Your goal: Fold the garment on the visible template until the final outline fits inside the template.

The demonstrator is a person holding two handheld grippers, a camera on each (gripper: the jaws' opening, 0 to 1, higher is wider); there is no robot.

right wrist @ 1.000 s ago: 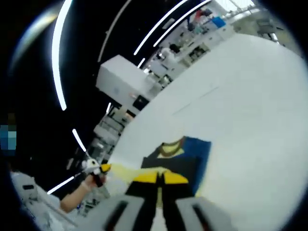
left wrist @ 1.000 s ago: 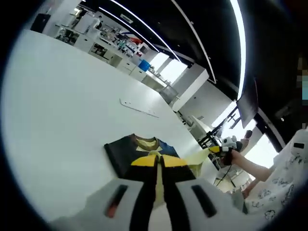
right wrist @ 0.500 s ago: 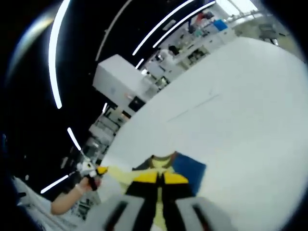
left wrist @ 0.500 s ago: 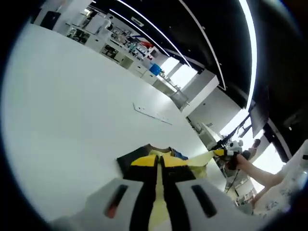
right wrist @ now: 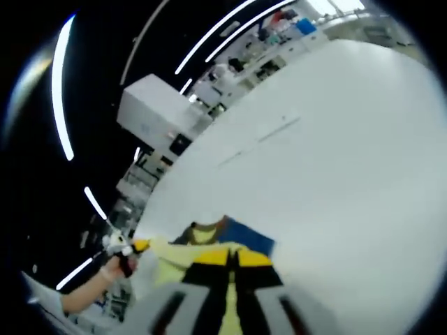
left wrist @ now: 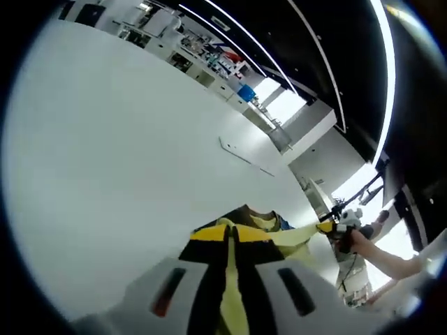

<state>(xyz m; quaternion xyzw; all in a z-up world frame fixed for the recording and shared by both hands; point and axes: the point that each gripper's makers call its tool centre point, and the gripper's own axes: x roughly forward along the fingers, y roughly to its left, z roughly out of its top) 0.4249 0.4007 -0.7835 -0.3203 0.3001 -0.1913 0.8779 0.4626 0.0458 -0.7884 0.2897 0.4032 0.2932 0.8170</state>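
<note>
counter (left wrist: 105,139): bare white surface on every side of the garment (left wrist: 262,225), free to pass | obstacle: thin flat strip (left wrist: 244,155) lying well beyond the garment | far edge: shelves and cabinets (left wrist: 209,63) past the counter

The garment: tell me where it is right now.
The garment hangs stretched between the two claws above the white table: the left claw grips one end, the right claw the other, low in both views.

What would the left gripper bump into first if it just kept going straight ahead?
The left gripper is shut on the garment, so cloth already lies between its jaws. Beyond it, the line seems to run to the bare white table, though depth is hard to judge.
</note>
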